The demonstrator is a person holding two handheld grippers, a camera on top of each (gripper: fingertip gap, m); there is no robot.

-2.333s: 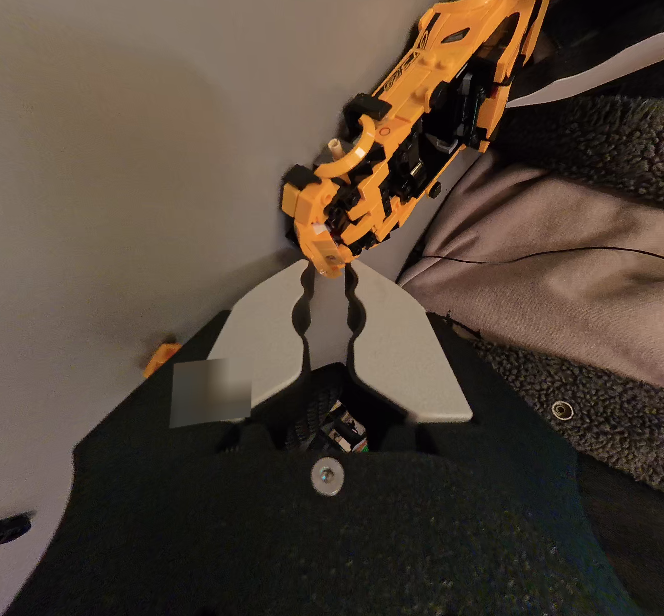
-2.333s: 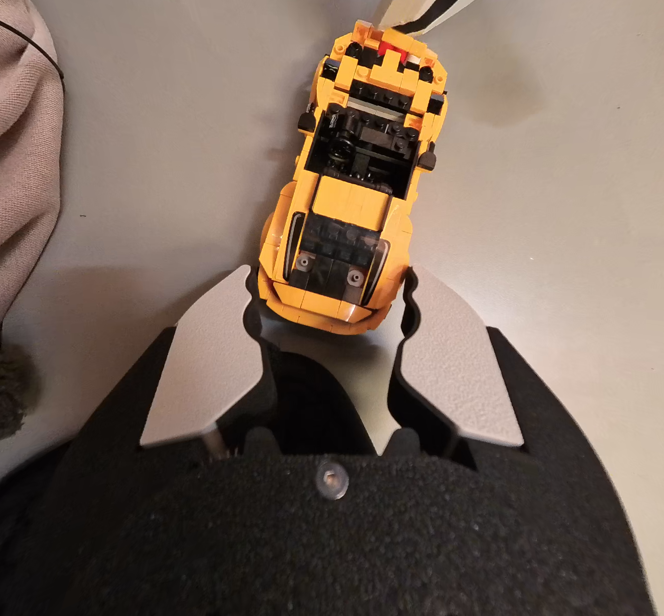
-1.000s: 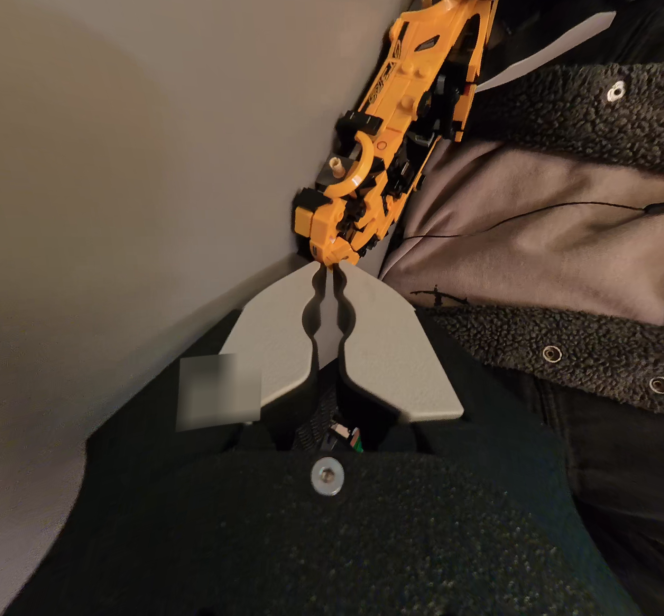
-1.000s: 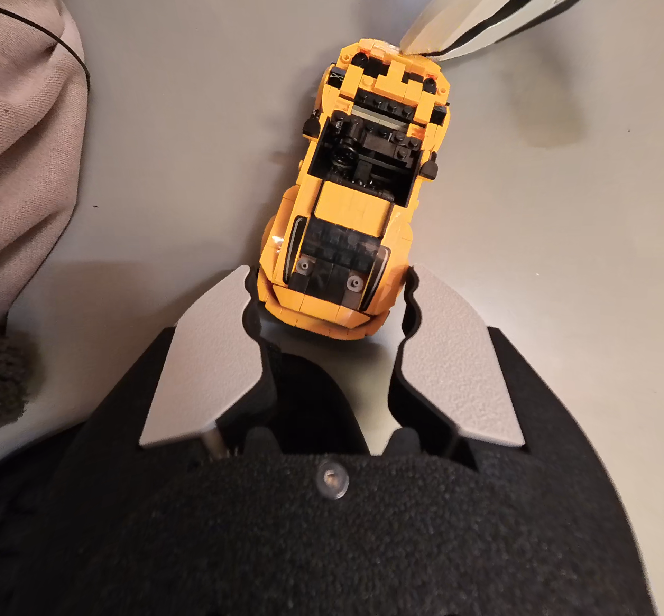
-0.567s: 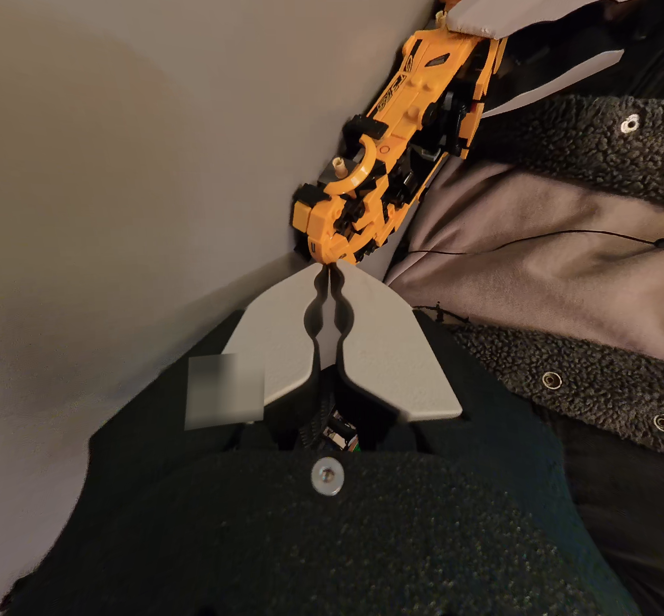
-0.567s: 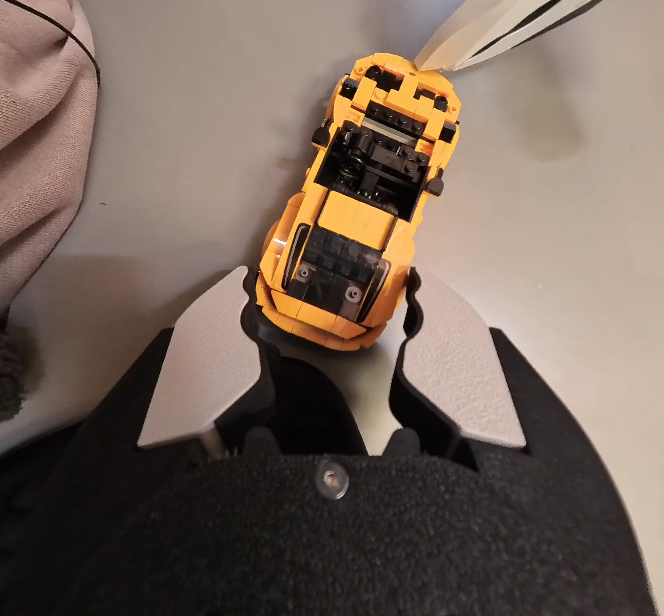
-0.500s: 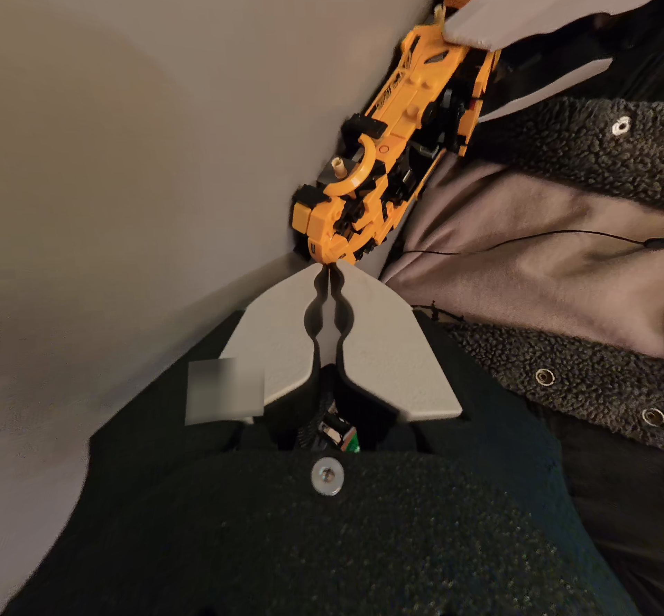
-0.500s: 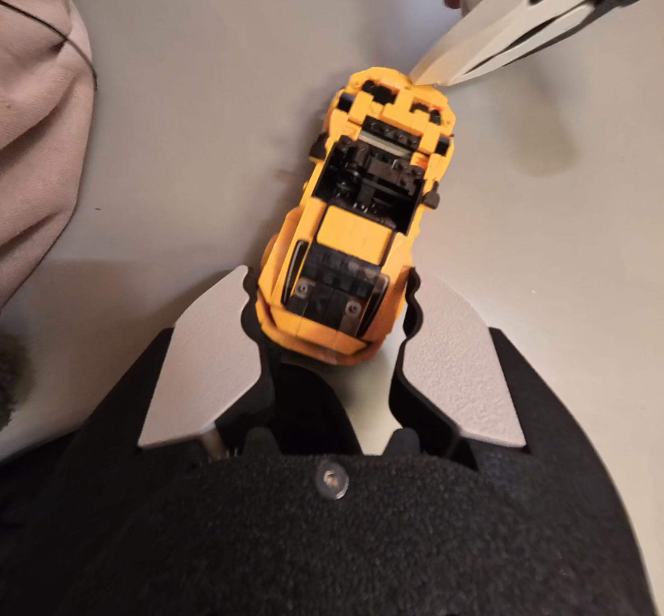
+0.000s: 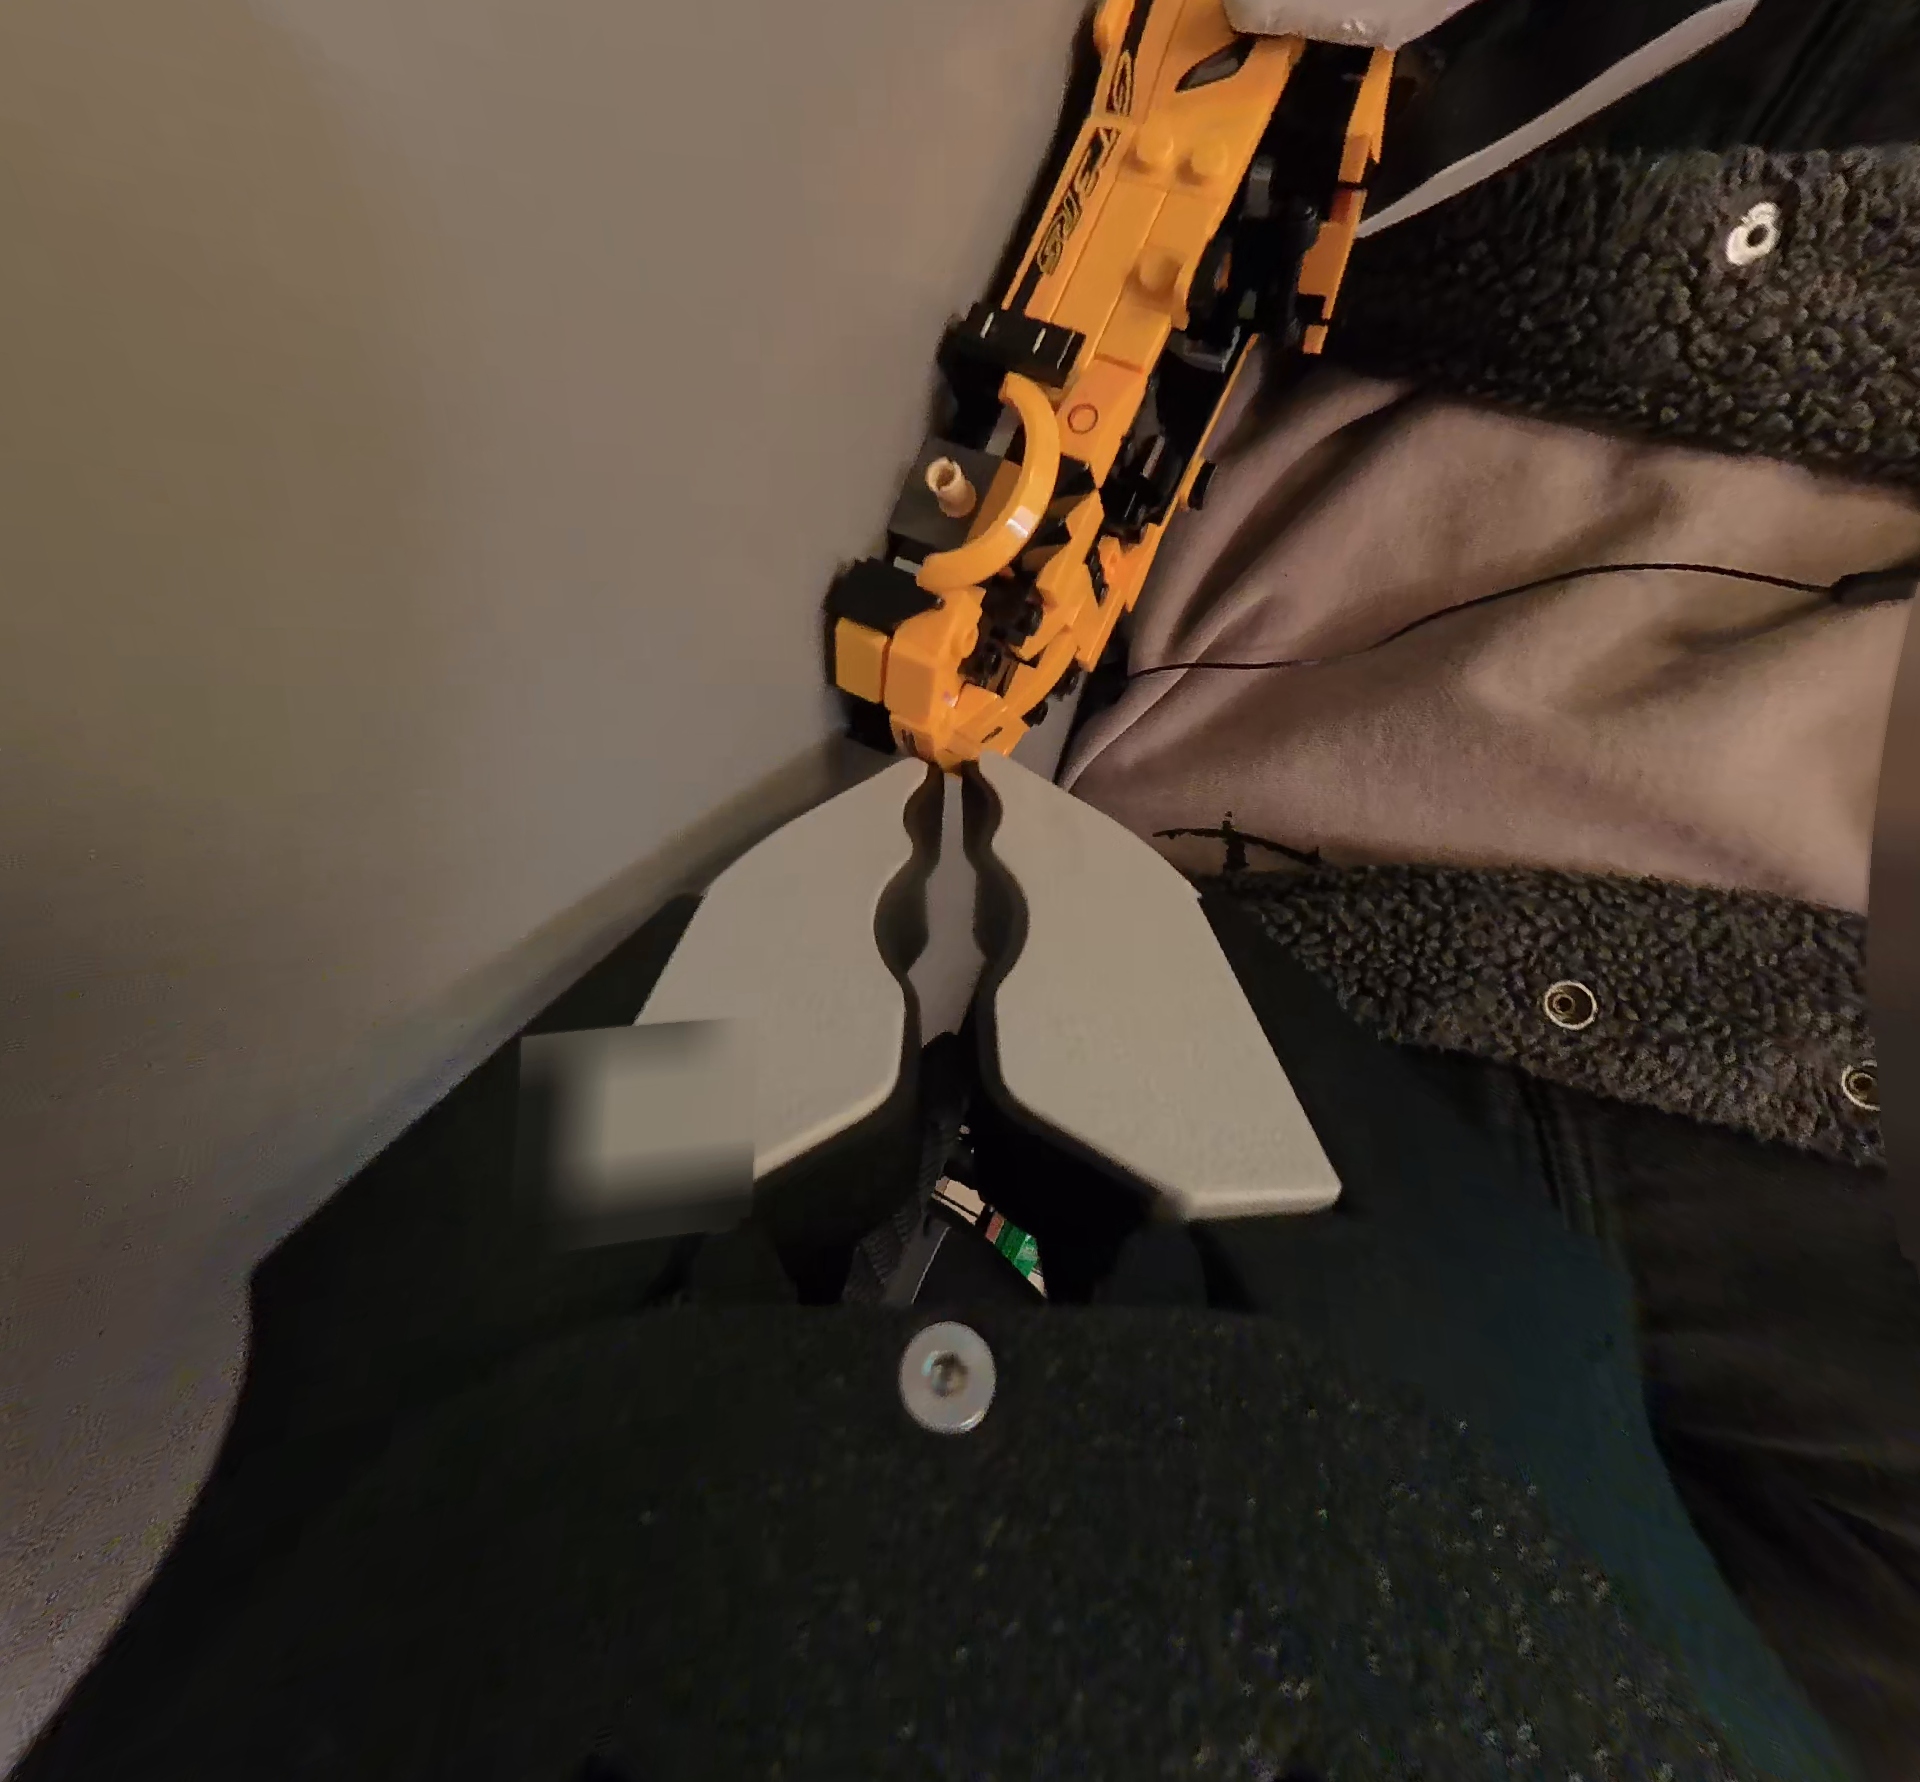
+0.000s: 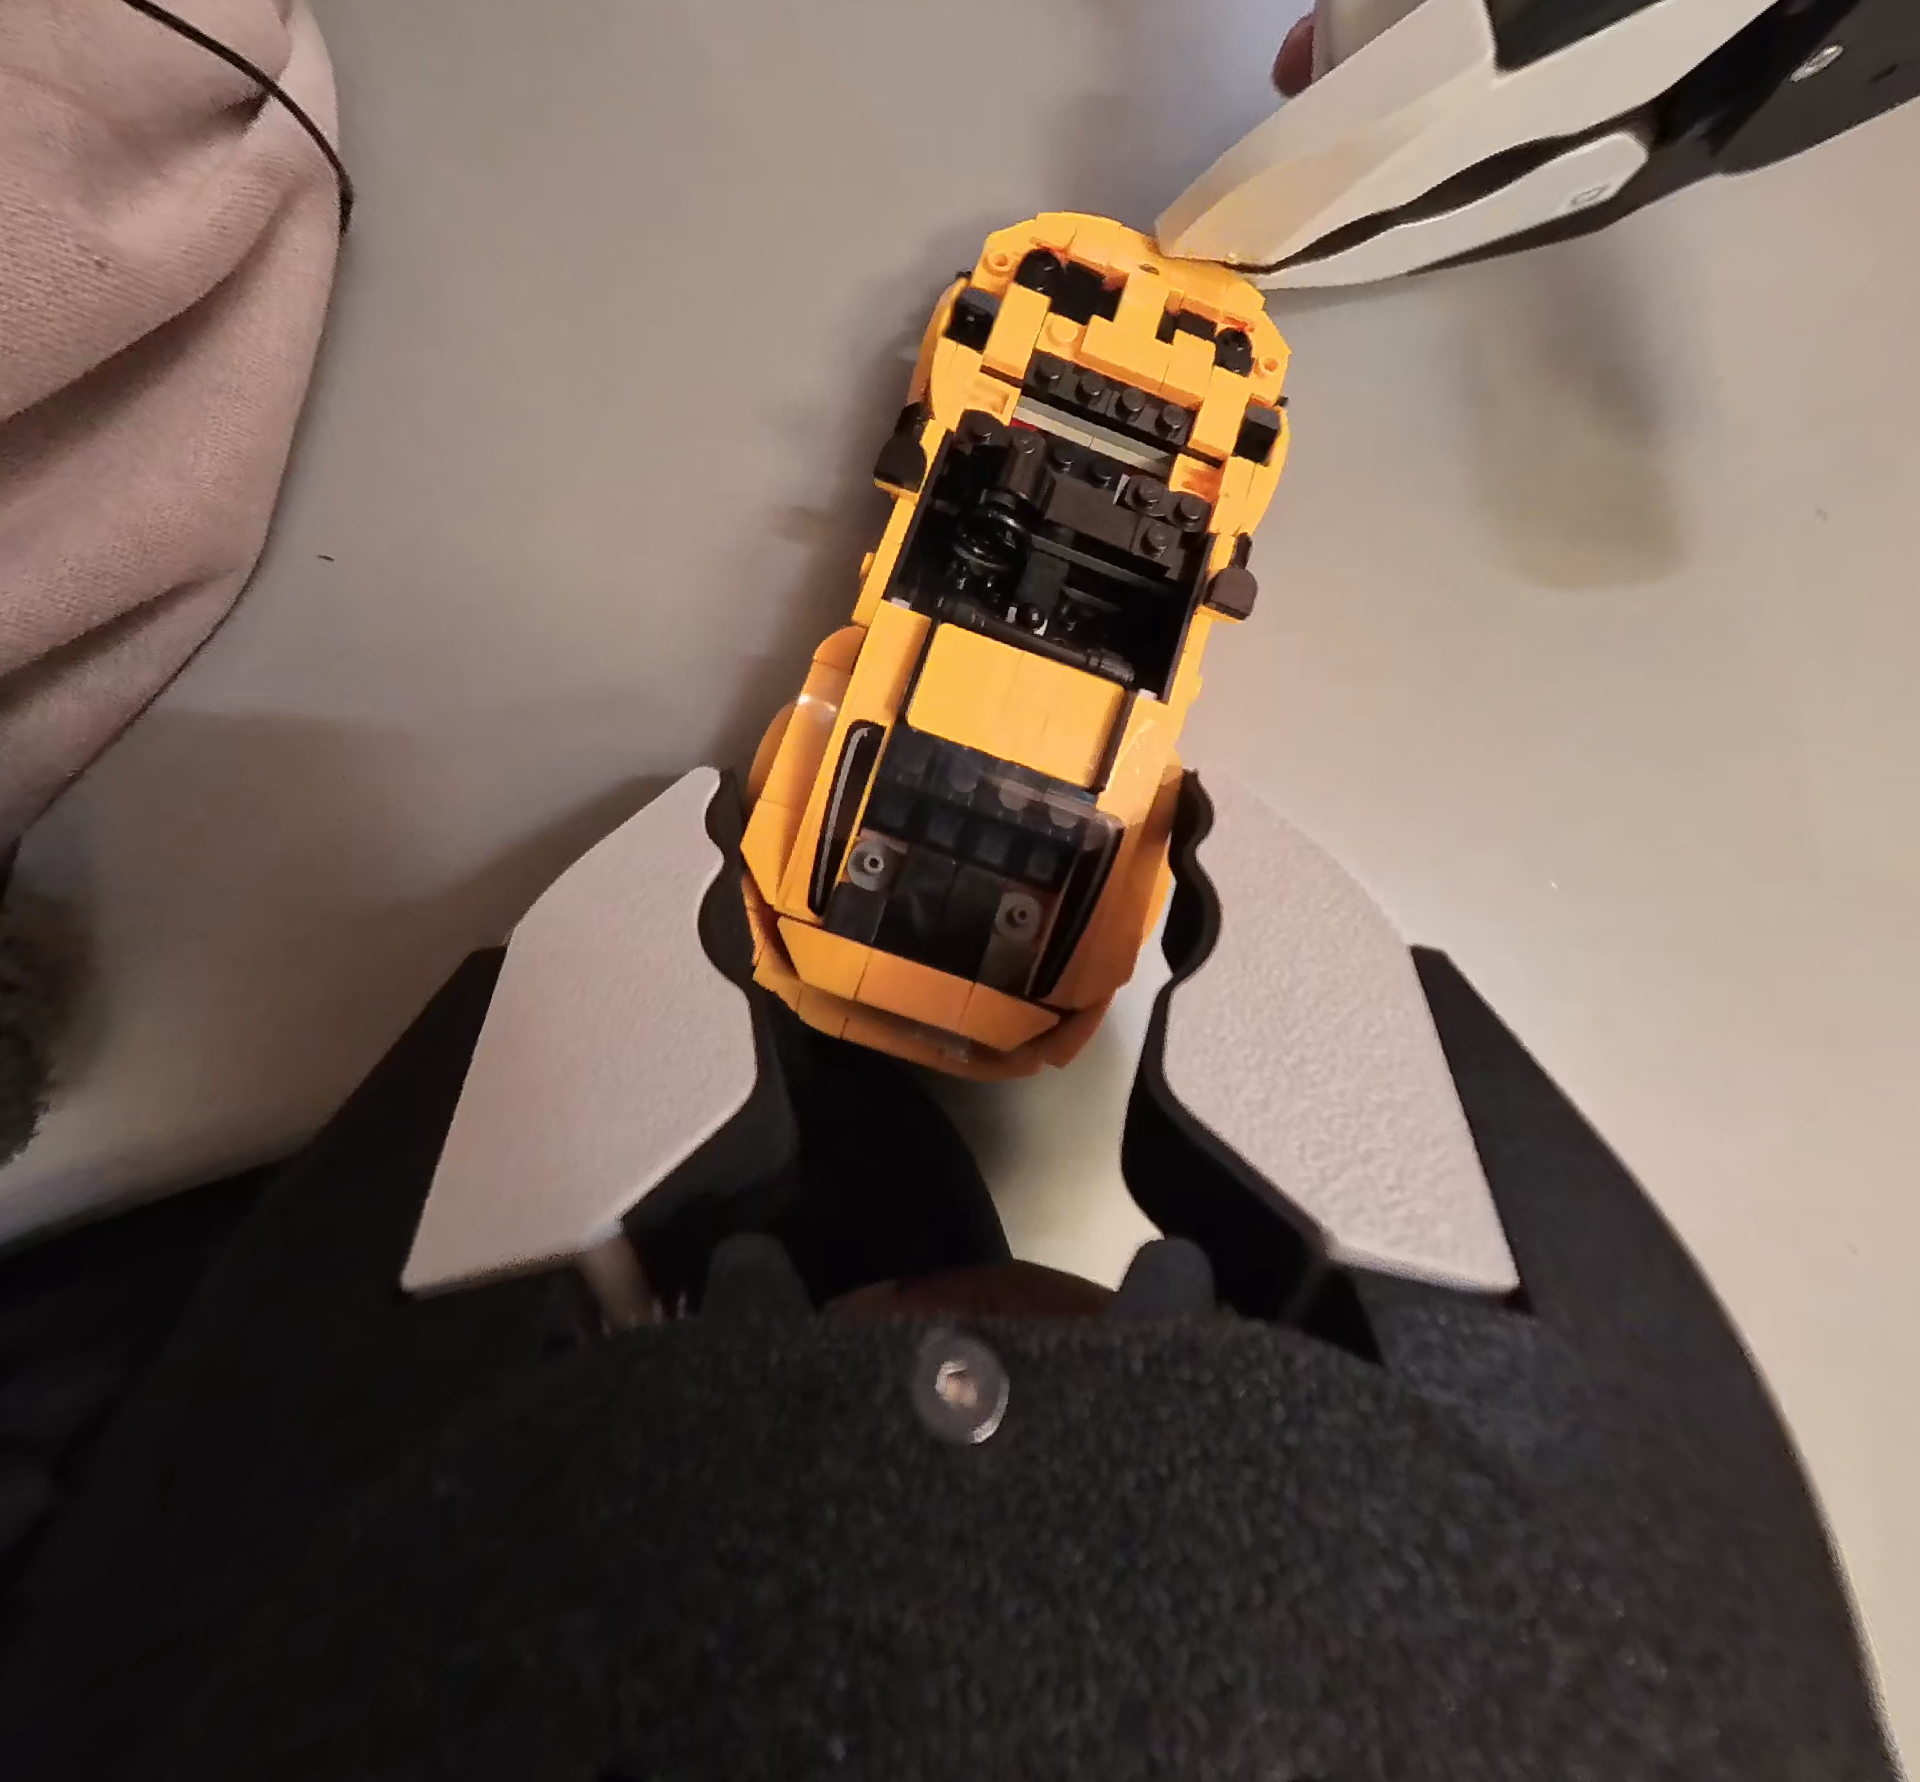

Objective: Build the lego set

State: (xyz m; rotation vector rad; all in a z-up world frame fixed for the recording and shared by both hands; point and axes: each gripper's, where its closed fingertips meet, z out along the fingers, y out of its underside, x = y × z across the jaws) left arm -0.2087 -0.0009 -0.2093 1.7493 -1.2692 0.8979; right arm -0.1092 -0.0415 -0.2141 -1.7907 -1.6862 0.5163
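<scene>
Orange and black lego car (image 10: 1049, 652), roof off and black interior showing, resting on the pale grey table (image 10: 582, 298) beside the person's beige top (image 10: 135, 278), wheel axles bare in the left wrist view. Right gripper (image 10: 951, 901) spread wide around the car's near end, both grey fingers (image 10: 613, 1036) pressed against its orange flanks, so clamped on the body. Left gripper (image 9: 951, 776) nearly closed, tips pinching a thin orange edge at the car's far end (image 9: 940, 735), only a narrow wavy slit left between the jaws; same pinch seen from the right wrist view at the car's top corner (image 10: 1236, 252). Dark fleece jacket (image 9: 1621, 319) with metal snaps behind the car
</scene>
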